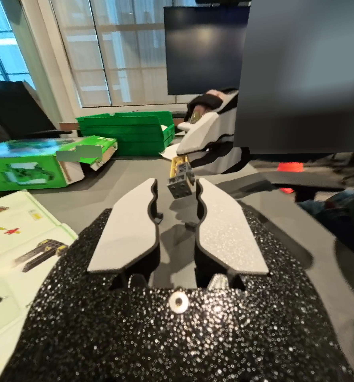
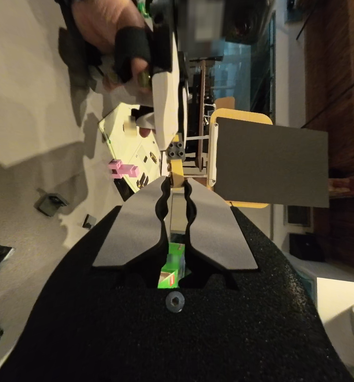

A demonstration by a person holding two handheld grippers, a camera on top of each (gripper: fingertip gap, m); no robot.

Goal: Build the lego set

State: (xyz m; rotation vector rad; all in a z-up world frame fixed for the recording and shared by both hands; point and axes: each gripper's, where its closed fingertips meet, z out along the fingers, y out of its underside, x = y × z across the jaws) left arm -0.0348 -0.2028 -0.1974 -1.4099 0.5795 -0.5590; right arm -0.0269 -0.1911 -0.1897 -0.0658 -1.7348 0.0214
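Observation:
A small lego assembly, a dark grey studded brick (image 1: 179, 187) on a yellow piece (image 1: 177, 163), hangs above the grey table (image 1: 110, 198). My right gripper (image 2: 177, 182) is shut on the yellow piece (image 2: 177, 172), with the grey brick (image 2: 176, 149) sticking out past its tips. In the left wrist view the right gripper (image 1: 181, 157) comes in from the upper right. My left gripper (image 1: 176, 184) is open, with its fingertips on either side of the grey brick and small gaps showing. In the right wrist view the left gripper (image 2: 173, 144) comes down from above, held by a hand.
An instruction booklet (image 1: 17, 237) lies at the left, with a green lego box (image 1: 37, 163) and green bins (image 1: 126, 132) behind it. A pink lego piece (image 2: 123, 170) sits by the booklet (image 2: 130, 144). Loose grey bricks (image 2: 50, 203) lie on the table. Two small black parts (image 1: 158, 218) lie under the left fingers. My two grippers' fingertips are within a few centimetres of each other.

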